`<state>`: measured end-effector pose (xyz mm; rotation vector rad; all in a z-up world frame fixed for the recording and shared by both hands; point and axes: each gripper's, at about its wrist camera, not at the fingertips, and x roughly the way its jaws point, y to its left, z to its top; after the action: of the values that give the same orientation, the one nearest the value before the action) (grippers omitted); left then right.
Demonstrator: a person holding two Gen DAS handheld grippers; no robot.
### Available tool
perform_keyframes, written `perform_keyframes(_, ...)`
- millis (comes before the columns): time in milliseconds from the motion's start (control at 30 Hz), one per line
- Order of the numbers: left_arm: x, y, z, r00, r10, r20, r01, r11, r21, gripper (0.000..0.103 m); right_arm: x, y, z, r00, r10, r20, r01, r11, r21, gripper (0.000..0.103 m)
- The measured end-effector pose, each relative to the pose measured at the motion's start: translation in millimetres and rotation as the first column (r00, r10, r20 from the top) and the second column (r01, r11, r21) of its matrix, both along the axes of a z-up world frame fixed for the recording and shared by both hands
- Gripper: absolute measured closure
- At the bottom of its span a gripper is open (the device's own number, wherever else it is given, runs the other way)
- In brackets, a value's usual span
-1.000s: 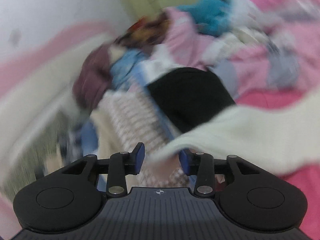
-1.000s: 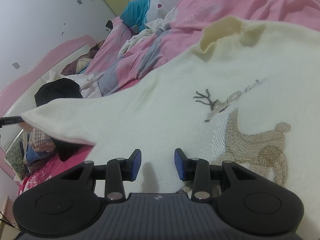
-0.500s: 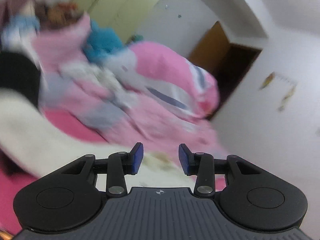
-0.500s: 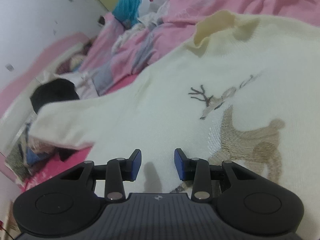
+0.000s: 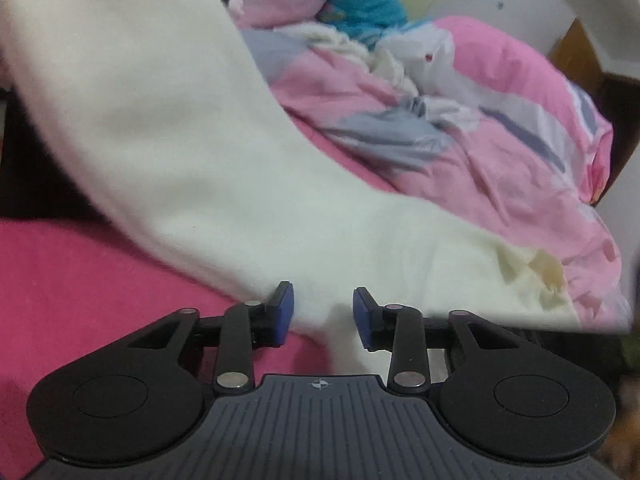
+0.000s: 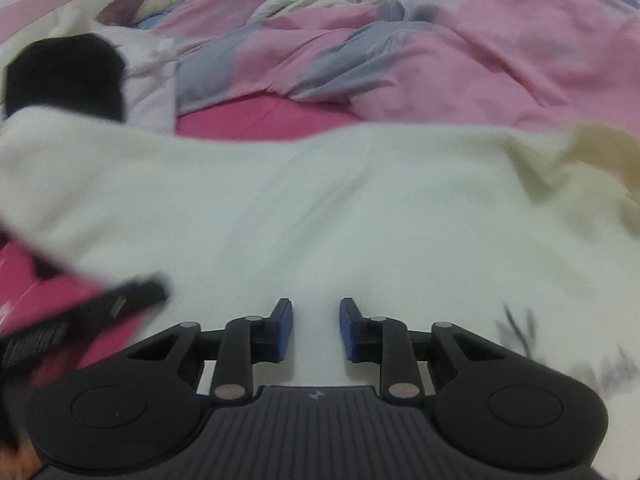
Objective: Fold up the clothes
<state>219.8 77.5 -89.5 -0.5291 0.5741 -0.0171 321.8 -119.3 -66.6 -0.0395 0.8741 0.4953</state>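
A cream knit sweater lies spread on the pink bedsheet. Its sleeve runs up to the upper left in the left wrist view, and its yellowish collar sits at the right. My left gripper is low at the sleeve's lower edge where it meets the body. Its jaws are closing with cream fabric between the blue pads, which are still apart. My right gripper hovers over the sweater's chest, its jaws closing over flat knit with nothing pinched. The left gripper shows blurred at the right wrist view's left.
A rumpled pink and grey duvet is heaped behind the sweater. A black garment lies beyond the sleeve's end. A teal item and white clothes sit further back. A dark doorway is at the right.
The left gripper has swung down from facing the room to the sweater's sleeve. The right gripper has slid left, off the deer motif. Both pairs of jaws have narrowed.
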Motion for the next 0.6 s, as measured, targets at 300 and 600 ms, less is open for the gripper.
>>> perform_keyframes(300,-8.4,5.3,-3.6,0.997,0.06,0.04,-0.059,0.998,-0.028,0.071,108.4,-4.7,1.0,0.978,-0.208,-0.011,0.207,0.965,0.162,0.084)
perform_keyframes(600,-16.9,10.3,-2.5,0.989,0.135,0.057,-0.133,0.99,-0.042,0.071,29.7,24.0,2.0,0.998,0.034,-0.049,-0.029,0.996,0.089,0.083)
